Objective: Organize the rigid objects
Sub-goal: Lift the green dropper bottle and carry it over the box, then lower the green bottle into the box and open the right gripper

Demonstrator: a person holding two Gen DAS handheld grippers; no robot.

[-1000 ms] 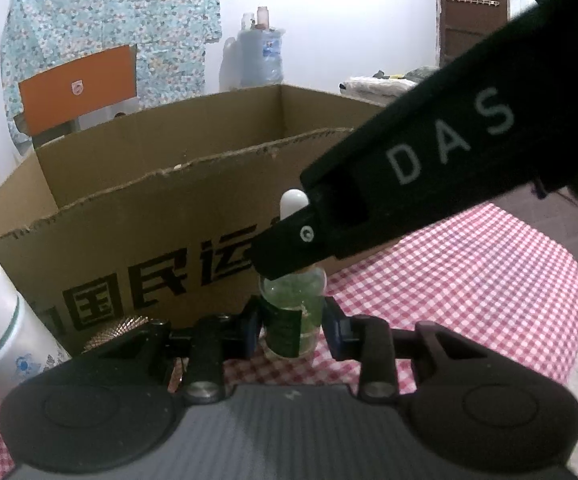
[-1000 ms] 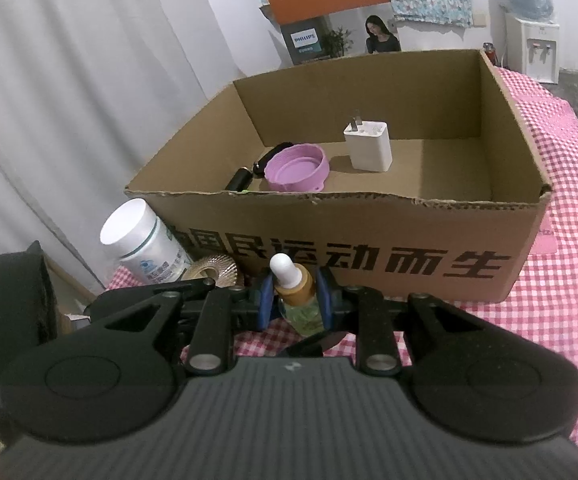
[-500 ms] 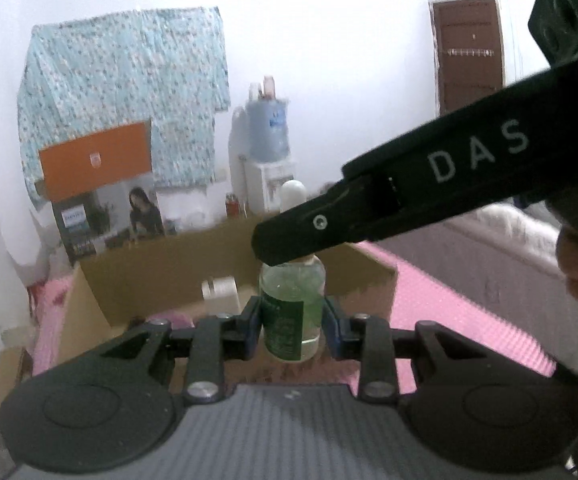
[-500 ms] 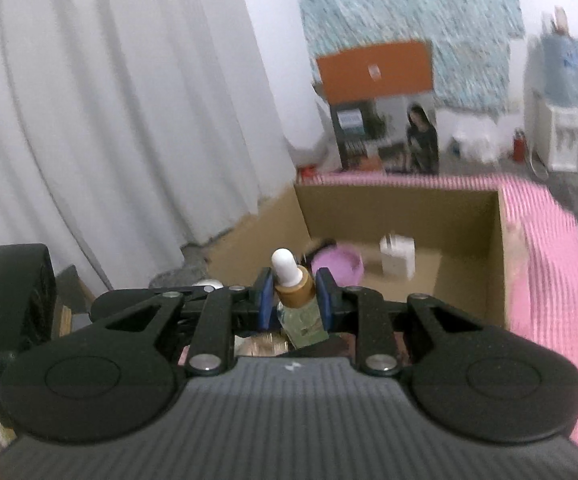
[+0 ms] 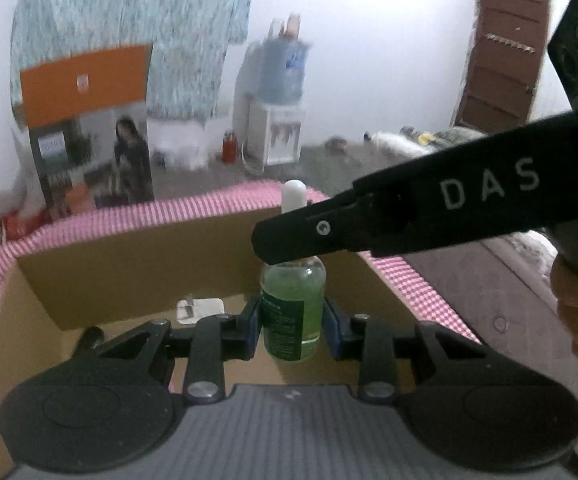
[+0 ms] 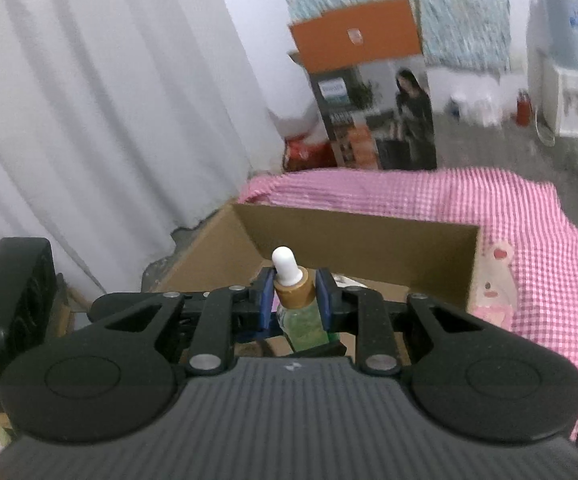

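A small glass dropper bottle (image 5: 292, 312) of green liquid with a gold collar and white bulb is held upright above the open cardboard box (image 5: 137, 276). My left gripper (image 5: 291, 328) is shut on its body. My right gripper (image 6: 294, 300) is shut on its gold collar (image 6: 294, 296), and its finger (image 5: 409, 216) crosses the left wrist view over the bottle's neck. The box (image 6: 353, 240) lies below and ahead in the right wrist view. A white charger plug (image 5: 200, 309) lies on the box floor.
The box sits on a pink checked cloth (image 6: 521, 216). White curtains (image 6: 109, 120) hang at the left. A printed carton (image 6: 373, 112) and a water dispenser (image 5: 277, 120) stand on the floor behind. A dark object (image 5: 91, 334) lies at the box floor's left.
Both grippers have lifted the bottle from the cloth in front of the box up over the box's front wall. It now hangs above the box interior.
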